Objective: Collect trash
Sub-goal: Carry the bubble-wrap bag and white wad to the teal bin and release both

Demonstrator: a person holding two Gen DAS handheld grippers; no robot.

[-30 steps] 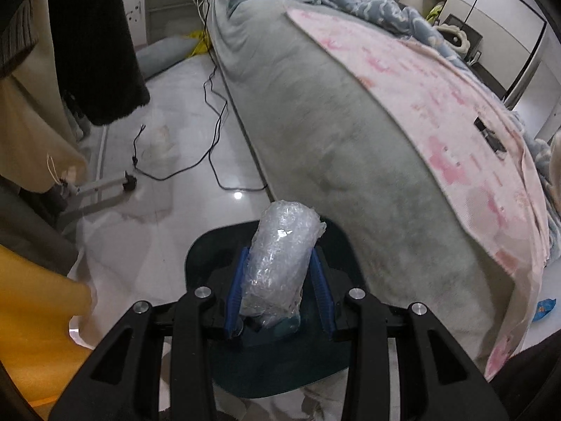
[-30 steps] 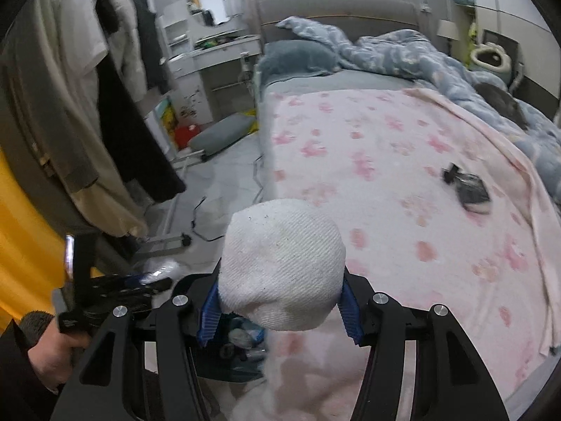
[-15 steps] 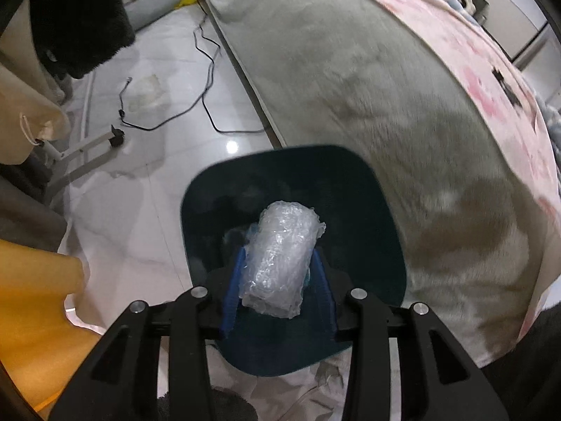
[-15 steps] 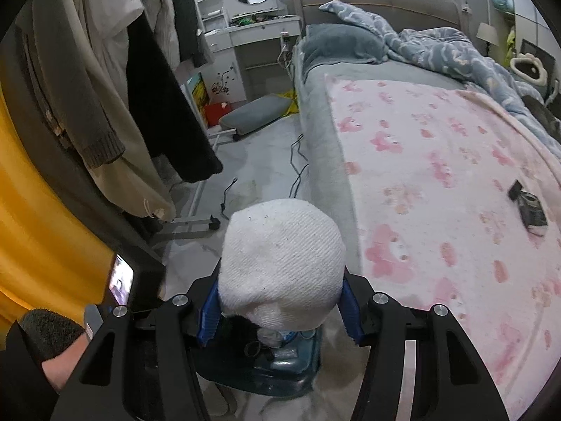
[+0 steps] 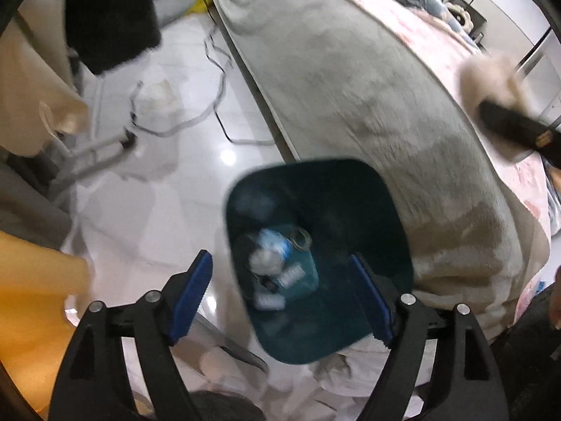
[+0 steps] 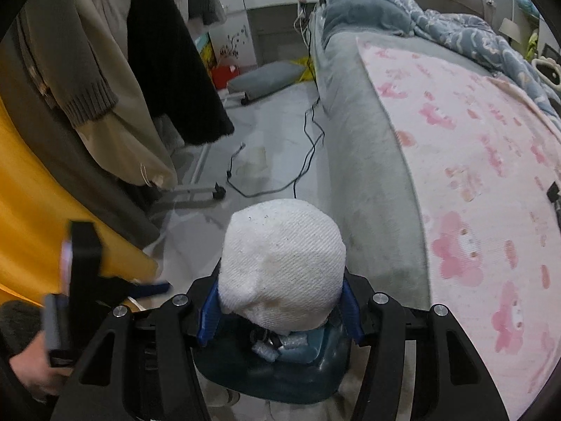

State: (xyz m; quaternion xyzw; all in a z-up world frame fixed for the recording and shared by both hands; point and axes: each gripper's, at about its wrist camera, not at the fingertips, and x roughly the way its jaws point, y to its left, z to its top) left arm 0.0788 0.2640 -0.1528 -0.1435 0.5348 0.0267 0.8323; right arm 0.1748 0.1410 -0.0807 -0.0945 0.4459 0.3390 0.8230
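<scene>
A: Bedroom floor by the bed (image 5: 368,112), bin (image 5: 392,210) below me. Left gripper (image 5: 280,298) jaws just spread, empty; wrap (image 5: 264,261) lies in the bin.

B: Right gripper (image 6: 278,310) pinches the wad (image 6: 280,263); I'd centre it over the bin, then release.

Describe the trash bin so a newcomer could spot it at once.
Find the big bed draped in grey plush. On the glossy white floor against its side stands the trash bin, a dark teal open-topped tub with rounded corners. Nothing else on the floor is teal, and only it holds litter: crumpled plastic wrap and small scraps.
</scene>
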